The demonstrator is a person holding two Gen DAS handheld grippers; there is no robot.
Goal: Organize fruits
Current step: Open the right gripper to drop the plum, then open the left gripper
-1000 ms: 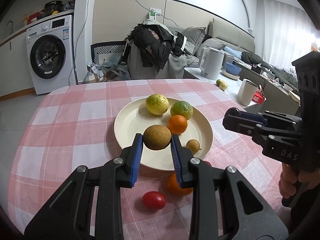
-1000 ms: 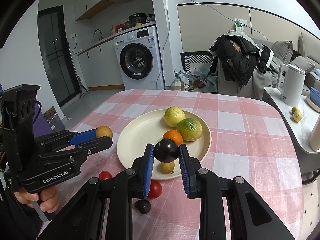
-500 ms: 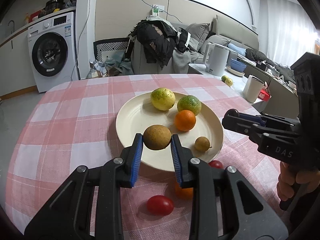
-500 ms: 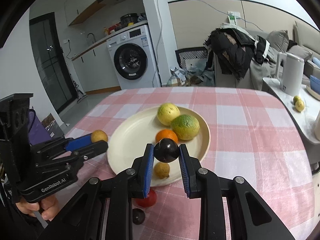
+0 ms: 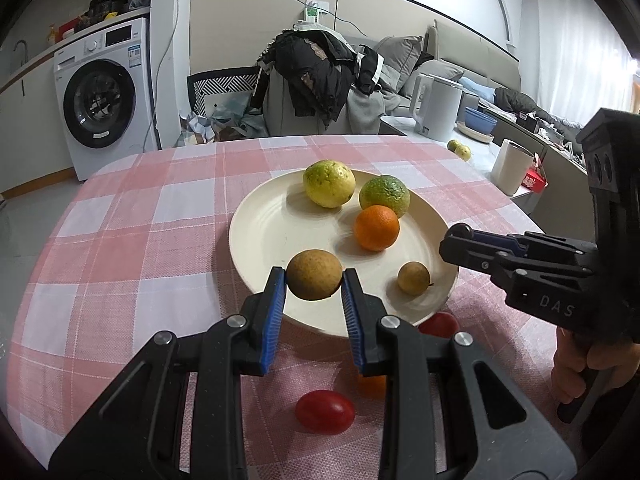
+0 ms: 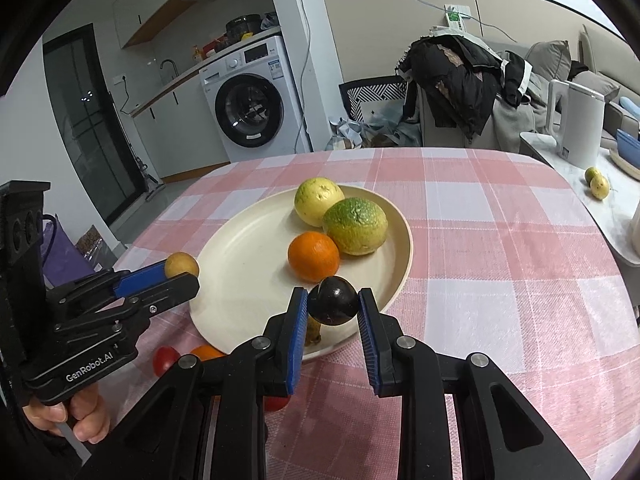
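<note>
Left gripper (image 5: 314,284): jaws clamped on a brown round fruit (image 5: 315,274), held above the plate's rim at about 7 o'clock of the plate in the left wrist view.
Right gripper (image 6: 333,305): jaws clamped on a dark purple-black fruit (image 6: 333,300), held over the plate's near rim at about 5 o'clock of the plate in the right wrist view.
Plate (image 5: 272,224): cream, round, on the tablecloth; it carries a yellow-green fruit (image 5: 329,183) at 12 o'clock, a green citrus (image 5: 384,195) at 1 o'clock touching an orange (image 5: 377,227) just in front of it, and a small tan fruit (image 5: 413,277) at 4 o'clock.
Only the left wrist view shows: a red tomato (image 5: 325,412) on the cloth at 6 o'clock below the plate, a second red one partly hidden at the plate's near rim, an orange fruit mostly hidden behind the right-hand finger, and the small tan fruit whole.
Only the right wrist view shows: the dark fruit itself, since from the other side the right gripper's fingertips hide it; the small tan fruit is largely covered by the fingers here.
Surface: round table under a pink-and-white checked tablecloth (image 6: 500,240).
Room: a washing machine (image 5: 106,96) at 10 o'clock, a chair draped with dark clothes (image 5: 320,68) at 12 o'clock, a white kettle (image 5: 438,108) on a side counter at 2 o'clock.
</note>
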